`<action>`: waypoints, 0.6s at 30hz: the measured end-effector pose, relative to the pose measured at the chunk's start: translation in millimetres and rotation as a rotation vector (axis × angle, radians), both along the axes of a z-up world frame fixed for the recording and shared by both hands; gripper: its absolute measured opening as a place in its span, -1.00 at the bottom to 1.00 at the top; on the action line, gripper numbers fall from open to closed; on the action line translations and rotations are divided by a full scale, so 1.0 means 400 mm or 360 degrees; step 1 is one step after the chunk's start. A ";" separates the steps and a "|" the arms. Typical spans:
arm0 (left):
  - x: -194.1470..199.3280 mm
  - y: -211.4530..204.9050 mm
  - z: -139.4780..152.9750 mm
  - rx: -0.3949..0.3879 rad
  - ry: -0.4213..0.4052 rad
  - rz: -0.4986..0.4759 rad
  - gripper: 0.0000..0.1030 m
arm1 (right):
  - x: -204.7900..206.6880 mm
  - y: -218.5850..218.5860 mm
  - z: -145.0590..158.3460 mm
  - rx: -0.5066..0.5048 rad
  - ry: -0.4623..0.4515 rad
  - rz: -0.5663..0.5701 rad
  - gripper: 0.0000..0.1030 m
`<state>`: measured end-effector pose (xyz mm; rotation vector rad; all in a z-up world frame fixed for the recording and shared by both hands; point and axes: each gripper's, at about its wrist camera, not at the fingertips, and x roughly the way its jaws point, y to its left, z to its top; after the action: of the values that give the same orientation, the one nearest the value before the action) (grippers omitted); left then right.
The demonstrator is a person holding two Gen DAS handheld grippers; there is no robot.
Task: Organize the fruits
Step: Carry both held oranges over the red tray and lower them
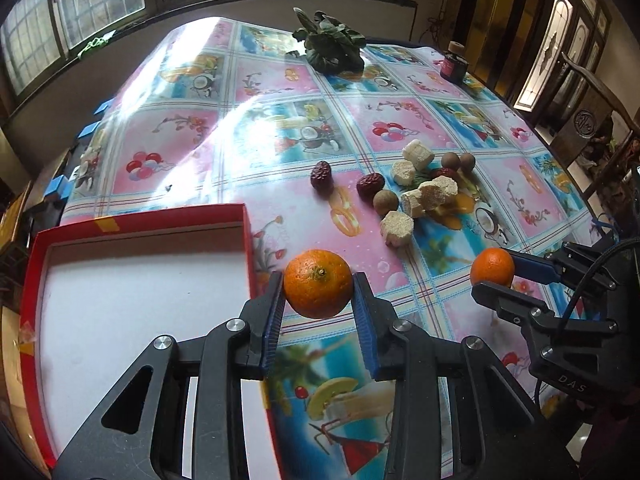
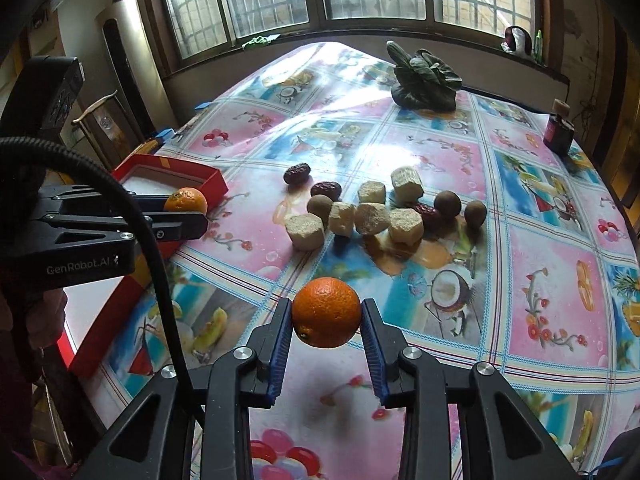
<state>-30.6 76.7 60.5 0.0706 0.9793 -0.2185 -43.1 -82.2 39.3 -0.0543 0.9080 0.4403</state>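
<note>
My left gripper (image 1: 318, 292) is shut on an orange (image 1: 318, 283) and holds it above the tablecloth, just right of the red box (image 1: 140, 220) with a white inside. My right gripper (image 2: 326, 316) is shut on a second orange (image 2: 326, 312), also held above the table. In the left wrist view the right gripper (image 1: 496, 276) with its orange (image 1: 492, 267) is at the right. In the right wrist view the left gripper (image 2: 188, 208) with its orange (image 2: 186, 200) is beside the red box (image 2: 208, 178).
A pile of pale cut chunks (image 2: 372, 216), red dates (image 2: 298, 173) and brown round fruits (image 2: 448, 202) lies mid-table. A leafy green vegetable (image 2: 424, 80) and a dark jar (image 2: 558, 130) stand at the far side. A wooden chair (image 1: 592, 120) is beyond the right edge.
</note>
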 end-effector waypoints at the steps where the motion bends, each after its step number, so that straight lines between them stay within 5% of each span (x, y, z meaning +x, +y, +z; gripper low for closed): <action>1: -0.006 0.013 0.005 -0.0006 -0.0003 0.0023 -0.37 | -0.001 0.011 0.007 0.0017 -0.0004 0.0018 -0.35; 18: -0.055 0.248 -0.016 0.0089 -0.0011 0.0432 -0.37 | 0.024 0.297 0.043 0.0075 -0.0005 0.0401 -0.36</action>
<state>-52.7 175.8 54.1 -0.0112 0.9773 0.0585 -33.5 36.6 56.7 -0.1272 0.8908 0.6958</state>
